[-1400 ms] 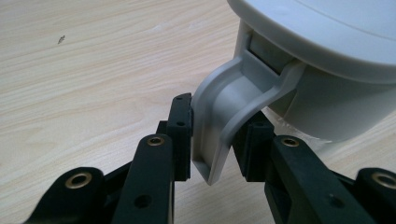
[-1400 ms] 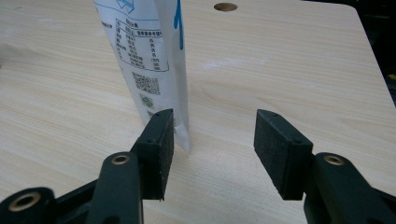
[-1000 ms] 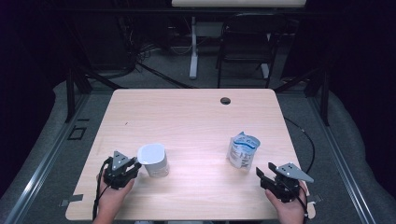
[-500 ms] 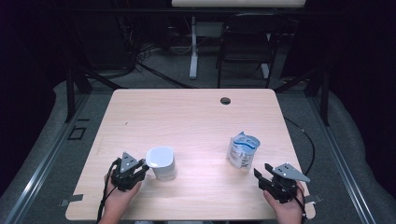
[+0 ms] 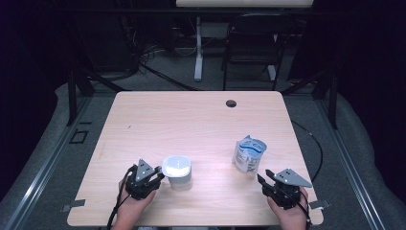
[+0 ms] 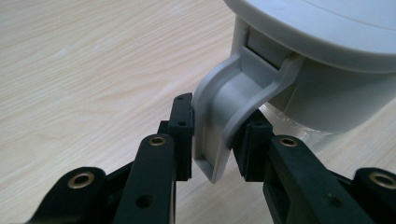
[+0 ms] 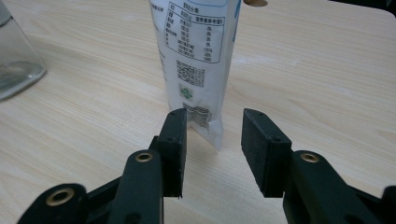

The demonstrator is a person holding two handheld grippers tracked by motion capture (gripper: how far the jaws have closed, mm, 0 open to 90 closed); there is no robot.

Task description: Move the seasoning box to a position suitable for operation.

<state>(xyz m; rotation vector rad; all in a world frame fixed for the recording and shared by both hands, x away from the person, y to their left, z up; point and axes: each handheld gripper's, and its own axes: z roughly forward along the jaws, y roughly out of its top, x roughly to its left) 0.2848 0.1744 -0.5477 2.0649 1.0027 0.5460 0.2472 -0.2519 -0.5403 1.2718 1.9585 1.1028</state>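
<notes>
Two things sit on the near half of my wooden table (image 5: 191,115): a pale grey lidded jug (image 5: 177,171) toward the left and a white-and-blue printed pouch (image 5: 249,155) toward the right, well apart from each other.

My left gripper (image 5: 152,178) pinches the jug's handle (image 6: 233,112). In the left gripper view the handle is a light grey, matt plastic strap that curves out from under the wide flat lid (image 6: 327,28) and hangs down between the two black jaws, with a pad pressed against each side of it. Below the lid the jug's body looks clear, and it stands upright on the wood.

My right gripper (image 5: 266,183) sits just short of the pouch, on the near side of it. Its jaws have just been closing, yet in the right gripper view they stand apart with bare table between them; the pouch's lower corner comes down just ahead of the gap, near the left-hand pad, and I see no pad pressing on it. The pouch stands upright, its top open in the high view. The side facing me is white, with a black-bordered table of small print, a square code below it, a small green mark and a dark wavy pattern near the bottom seam. I cannot read the print.

At that view's left edge I see part of the jug's clear wall (image 7: 16,60).
</notes>
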